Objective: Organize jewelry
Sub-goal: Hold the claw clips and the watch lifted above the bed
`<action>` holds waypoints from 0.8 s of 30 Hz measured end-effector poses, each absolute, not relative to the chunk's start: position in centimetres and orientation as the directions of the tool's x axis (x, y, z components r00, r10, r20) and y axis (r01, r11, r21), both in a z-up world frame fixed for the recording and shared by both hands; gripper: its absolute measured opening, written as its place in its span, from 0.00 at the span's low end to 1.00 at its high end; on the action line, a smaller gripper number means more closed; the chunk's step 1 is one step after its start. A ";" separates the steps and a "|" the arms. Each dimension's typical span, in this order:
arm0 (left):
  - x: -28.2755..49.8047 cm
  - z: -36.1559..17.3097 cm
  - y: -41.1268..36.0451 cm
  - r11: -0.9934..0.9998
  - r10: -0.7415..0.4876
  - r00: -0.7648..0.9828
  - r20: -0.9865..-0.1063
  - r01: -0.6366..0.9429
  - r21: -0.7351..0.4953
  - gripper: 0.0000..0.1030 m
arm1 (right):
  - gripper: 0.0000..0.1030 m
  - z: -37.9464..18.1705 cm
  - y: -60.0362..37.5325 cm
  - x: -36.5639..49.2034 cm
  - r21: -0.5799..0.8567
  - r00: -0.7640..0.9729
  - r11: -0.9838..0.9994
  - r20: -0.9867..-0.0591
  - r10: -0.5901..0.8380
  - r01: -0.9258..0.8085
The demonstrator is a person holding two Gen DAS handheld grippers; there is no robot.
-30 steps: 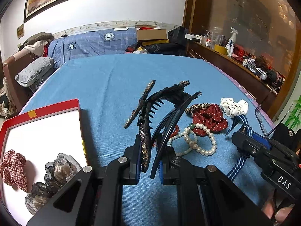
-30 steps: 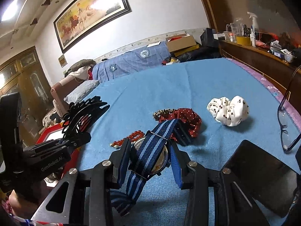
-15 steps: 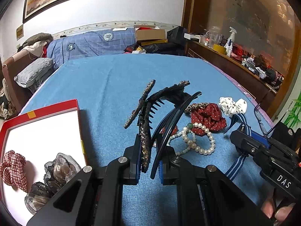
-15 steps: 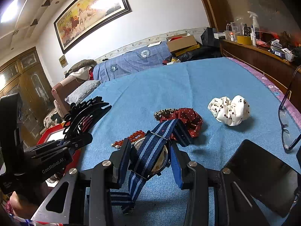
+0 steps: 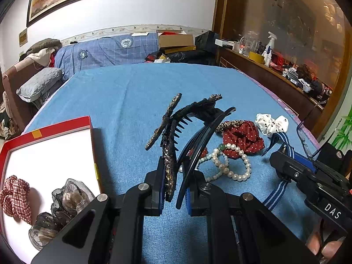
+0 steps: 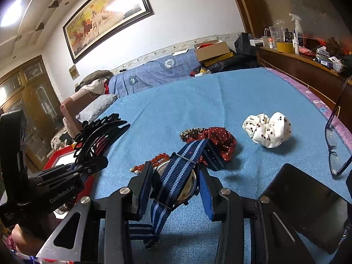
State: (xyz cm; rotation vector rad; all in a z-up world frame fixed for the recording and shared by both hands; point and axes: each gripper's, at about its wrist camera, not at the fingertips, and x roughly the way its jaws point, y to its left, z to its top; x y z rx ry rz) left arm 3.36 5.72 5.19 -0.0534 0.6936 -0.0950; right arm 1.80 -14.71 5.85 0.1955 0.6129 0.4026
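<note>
Blue bedspread [image 5: 136, 92] below, hair clip [image 5: 176, 136] clamped between left fingers [image 5: 161, 189].

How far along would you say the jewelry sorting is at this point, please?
Early on. Done: a checked scrunchie and a grey organza scrunchie lie in the red box. In hand: the left gripper is shut on a hair claw clip; the right gripper on a striped-strap watch. Left on the blue cloth: pearl bracelet, red dotted scrunchie, white scrunchie, red bead bracelet.
</note>
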 end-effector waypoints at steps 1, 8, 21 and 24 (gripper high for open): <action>3.4 5.2 5.6 0.994 -0.104 0.765 -0.635 0.069 -0.080 0.13 | 0.42 5.9 -14.7 1.8 0.295 0.745 0.905 -0.517 0.422 -0.308; 3.4 5.2 5.5 0.994 -0.106 0.764 -0.637 0.071 -0.080 0.13 | 0.42 5.8 -14.8 1.7 0.296 0.747 0.905 -0.515 0.421 -0.305; 3.5 5.1 5.6 0.992 -0.123 0.753 -0.647 0.067 -0.110 0.13 | 0.42 6.0 -15.2 1.6 0.308 0.759 0.909 -0.508 0.407 -0.281; 3.3 5.5 5.7 0.992 -0.116 0.757 -0.643 0.058 -0.111 0.13 | 0.42 6.0 -15.4 1.4 0.306 0.767 0.913 -0.505 0.395 -0.268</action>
